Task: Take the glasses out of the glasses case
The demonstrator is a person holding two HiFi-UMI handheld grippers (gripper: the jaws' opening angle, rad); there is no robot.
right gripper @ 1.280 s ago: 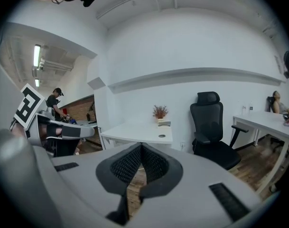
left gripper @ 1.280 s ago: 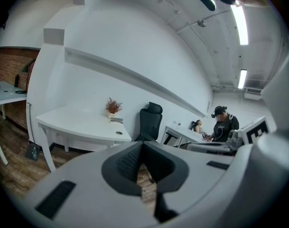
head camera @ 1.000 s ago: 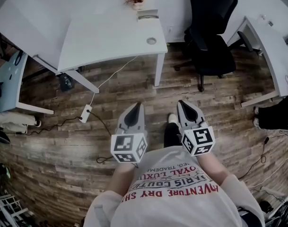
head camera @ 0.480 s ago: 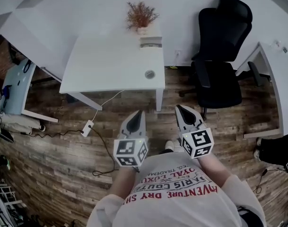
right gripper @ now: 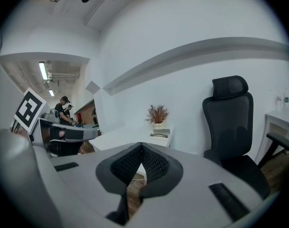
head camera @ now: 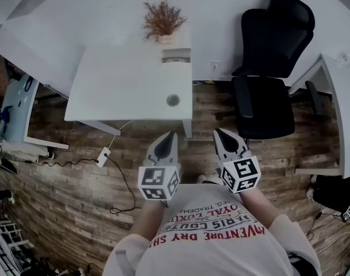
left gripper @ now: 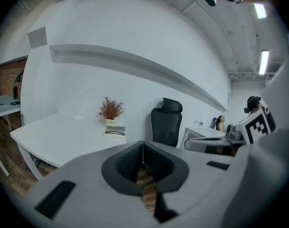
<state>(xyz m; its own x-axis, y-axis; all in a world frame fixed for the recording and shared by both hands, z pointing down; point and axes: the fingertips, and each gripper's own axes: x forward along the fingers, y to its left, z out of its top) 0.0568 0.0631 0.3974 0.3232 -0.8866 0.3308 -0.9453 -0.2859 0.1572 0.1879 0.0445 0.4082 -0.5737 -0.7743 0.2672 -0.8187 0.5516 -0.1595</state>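
A white glasses case (head camera: 176, 55) with dark glasses on it lies at the back edge of a white desk (head camera: 123, 79), next to a potted dried plant (head camera: 161, 20). It shows far ahead as the case (left gripper: 115, 131) in the left gripper view and as the case (right gripper: 161, 136) in the right gripper view. My left gripper (head camera: 170, 134) and right gripper (head camera: 218, 131) are held side by side in front of my chest, over the wooden floor, well short of the desk. Both are shut with nothing in them; the left gripper (left gripper: 143, 144) and right gripper (right gripper: 141, 145) show their tips meeting.
A black office chair (head camera: 272, 68) stands to the right of the desk. Another white desk (head camera: 341, 96) is at the far right. A power strip (head camera: 103, 153) and cables lie on the floor at the left. The desk has a round cable hole (head camera: 173, 100). People stand far off.
The desk, plant and chair have slid nearer in the head view as I walk toward them. Both grippers keep their place before my chest, still shut.
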